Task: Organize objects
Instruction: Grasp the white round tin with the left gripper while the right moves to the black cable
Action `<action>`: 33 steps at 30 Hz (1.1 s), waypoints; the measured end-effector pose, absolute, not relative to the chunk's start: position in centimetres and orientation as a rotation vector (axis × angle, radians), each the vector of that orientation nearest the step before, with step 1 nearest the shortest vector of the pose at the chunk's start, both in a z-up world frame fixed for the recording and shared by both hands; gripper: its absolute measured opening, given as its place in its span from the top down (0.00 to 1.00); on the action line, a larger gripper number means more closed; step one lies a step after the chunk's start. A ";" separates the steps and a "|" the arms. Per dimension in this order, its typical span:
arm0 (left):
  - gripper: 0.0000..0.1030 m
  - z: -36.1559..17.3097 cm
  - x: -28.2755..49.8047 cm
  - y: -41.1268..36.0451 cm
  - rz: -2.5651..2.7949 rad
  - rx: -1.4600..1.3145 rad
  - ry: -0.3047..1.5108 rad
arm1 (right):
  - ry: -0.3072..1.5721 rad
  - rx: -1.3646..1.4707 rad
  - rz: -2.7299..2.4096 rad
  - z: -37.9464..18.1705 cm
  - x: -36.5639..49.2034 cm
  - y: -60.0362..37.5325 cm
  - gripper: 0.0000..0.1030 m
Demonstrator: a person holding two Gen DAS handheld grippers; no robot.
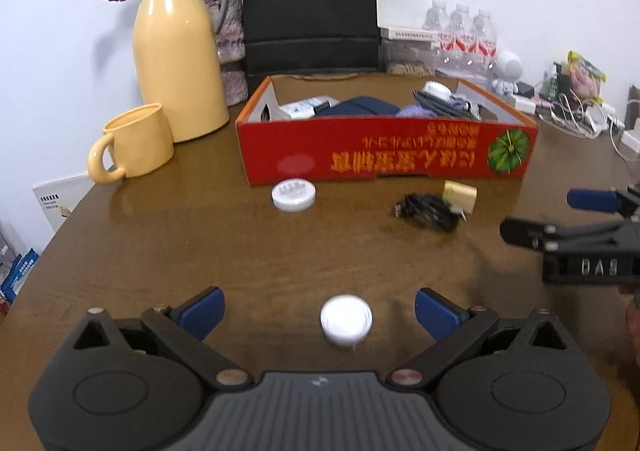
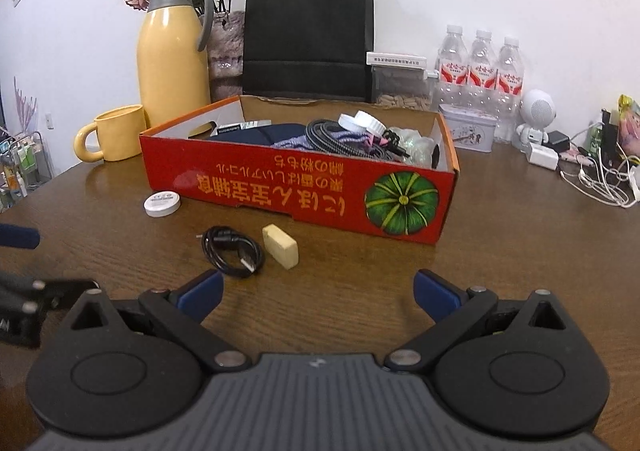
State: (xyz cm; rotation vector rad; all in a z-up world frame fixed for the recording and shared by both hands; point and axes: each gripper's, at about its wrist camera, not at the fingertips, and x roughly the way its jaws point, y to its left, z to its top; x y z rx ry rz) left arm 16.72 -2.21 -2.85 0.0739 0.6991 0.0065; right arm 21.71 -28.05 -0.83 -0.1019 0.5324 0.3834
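1. Wood-grain surface (image 1: 168,251) carries everything; ahead of both tools sits the red cardboard box (image 2: 280,187), already holding cables, cloth and white lids, so it looks like the place for the loose items.
2. Left tool (image 1: 319,311) has its blue pads spread wide, gripping nothing. Right tool (image 2: 318,293) is likewise spread and empty.
3. Coiled black USB cable (image 2: 234,249) lies just ahead of the right tool, left of its centre line. It is probably light and floppy; a pinch across the bundled loops should hold better than one strand.
4. Cream charger block (image 2: 281,246) sits just beside the cable. It looks rigid and smooth-faced, so gripping its flat sides seems best.
5. White round tin (image 1: 293,194) rests close to the box front, ahead of the left tool; low and stiff, best taken across its rim.
6. Small white cap (image 1: 346,319) lies between the left tool's pads, touching neither. It is likely light, hard and prone to skidding.
7. Only the left view shows this cap; only the right view shows the box's contents clearly.
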 end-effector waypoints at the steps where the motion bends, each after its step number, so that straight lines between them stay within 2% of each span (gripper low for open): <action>1: 0.02 -3.0 16.6 -2.3 0.007 0.079 0.705 | 0.534 -0.099 0.382 -0.9 21.7 -28.2 0.00; 3: 0.05 -3.4 16.3 -2.4 0.008 0.083 0.717 | 0.531 -0.091 0.377 -0.9 21.6 -28.4 0.00; 5: 0.14 -3.7 16.2 -2.5 -0.002 0.079 0.727 | 0.530 -0.089 0.369 -1.0 21.5 -28.5 0.00; 6: 0.24 -3.8 16.1 -2.5 -0.007 0.077 0.728 | 0.533 -0.088 0.367 -1.0 21.5 -28.5 0.00; 7: 0.41 -3.9 16.0 -2.6 -0.019 0.073 0.730 | 0.536 -0.087 0.366 -1.1 21.6 -28.6 0.00; 8: 0.50 -4.1 16.0 -2.6 -0.036 0.062 0.735 | 0.538 -0.088 0.366 -1.2 21.6 -28.5 0.00; 9: 0.74 -4.0 15.8 -2.4 -0.061 0.035 0.724 | 0.541 -0.090 0.365 -1.2 21.6 -28.5 0.00; 10: 0.77 -3.9 15.7 -2.3 -0.068 0.020 0.717 | 0.542 -0.092 0.365 -1.2 21.6 -28.4 0.00; 23: 0.77 -2.7 17.6 -0.9 -0.019 -0.023 0.663 | 0.552 -0.102 0.449 -1.3 21.3 -26.3 0.01; 27: 0.77 -2.4 17.7 -0.1 -0.005 -0.034 0.649 | 0.576 -0.106 0.477 -1.4 22.0 -24.3 0.11; 29: 0.77 -2.3 17.7 0.3 -0.001 -0.040 0.644 | 0.609 -0.081 0.489 -1.5 22.8 -23.4 0.21; 33: 0.77 -2.1 17.7 0.9 0.002 -0.052 0.640 | 0.652 -0.019 0.465 -1.6 24.7 -22.0 0.26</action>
